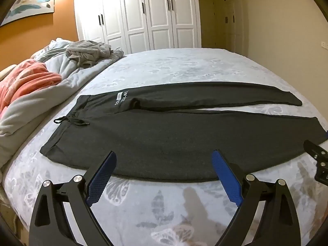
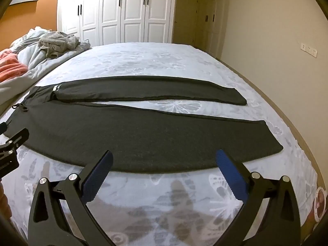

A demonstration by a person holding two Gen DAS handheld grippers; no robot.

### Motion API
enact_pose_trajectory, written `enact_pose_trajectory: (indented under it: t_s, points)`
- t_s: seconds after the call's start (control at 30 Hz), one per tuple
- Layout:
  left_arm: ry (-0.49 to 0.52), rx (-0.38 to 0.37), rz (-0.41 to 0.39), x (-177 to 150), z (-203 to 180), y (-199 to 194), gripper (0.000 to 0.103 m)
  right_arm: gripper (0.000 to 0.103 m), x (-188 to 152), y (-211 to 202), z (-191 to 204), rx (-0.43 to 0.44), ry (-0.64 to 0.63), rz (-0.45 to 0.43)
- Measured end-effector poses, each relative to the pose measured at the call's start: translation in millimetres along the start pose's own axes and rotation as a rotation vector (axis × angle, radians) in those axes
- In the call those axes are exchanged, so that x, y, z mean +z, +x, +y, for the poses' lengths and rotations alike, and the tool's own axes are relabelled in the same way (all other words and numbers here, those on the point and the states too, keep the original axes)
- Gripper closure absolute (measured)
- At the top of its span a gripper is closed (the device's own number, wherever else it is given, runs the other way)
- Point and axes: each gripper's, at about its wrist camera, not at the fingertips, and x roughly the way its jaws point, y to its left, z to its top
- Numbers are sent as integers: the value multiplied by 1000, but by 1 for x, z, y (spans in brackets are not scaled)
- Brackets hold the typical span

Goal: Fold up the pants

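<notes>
**Pants spread flat on the bed, both tongs open**

Dark grey pants (image 1: 164, 139) are laid out flat across the bed (image 1: 184, 65), unfolded. The waistband is turned to the left and the two legs are stretched to the right. The legs are parted by a narrow wedge of sheet that widens toward the cuffs. A black drawstring (image 1: 69, 121) is seen at the waist, trailing onto the sheet, and white lettering is printed on the far hip. The cloth is smooth, with a small pucker at the crotch.

The left tongs (image 1: 164, 164) are held open just above the near edge of the near leg, toward the waist end; nothing is gripped. The right tongs (image 2: 164, 164) are likewise spread wide over the same edge, toward the cuff, with nothing between the blue pads.

Crumpled bedding (image 1: 41, 86) is heaped at the far left.
</notes>
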Motion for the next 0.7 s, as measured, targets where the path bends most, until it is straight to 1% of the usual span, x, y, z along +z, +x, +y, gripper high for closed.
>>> enact_pose_trajectory:
  t_s: [0.03,0.13,0.2,0.27,0.7]
  points:
    - [8,13,-1,-3,-7,2,11,5,1,1,-5,0,3,-1]
    - [6,14,-3,-2,-1,3,11,5,3,5,-24,-2,15,-3]
    - [28,31,-11,-11,-12,7,11,5,5,8,-29,-3,23,0]
    - [33,38,-16,-11,-14,7,11,5,5,9,-33,-3,26,2]
    - [37,43,-17,-12,-18,7,11,5,5,9,-36,-3,29,3]
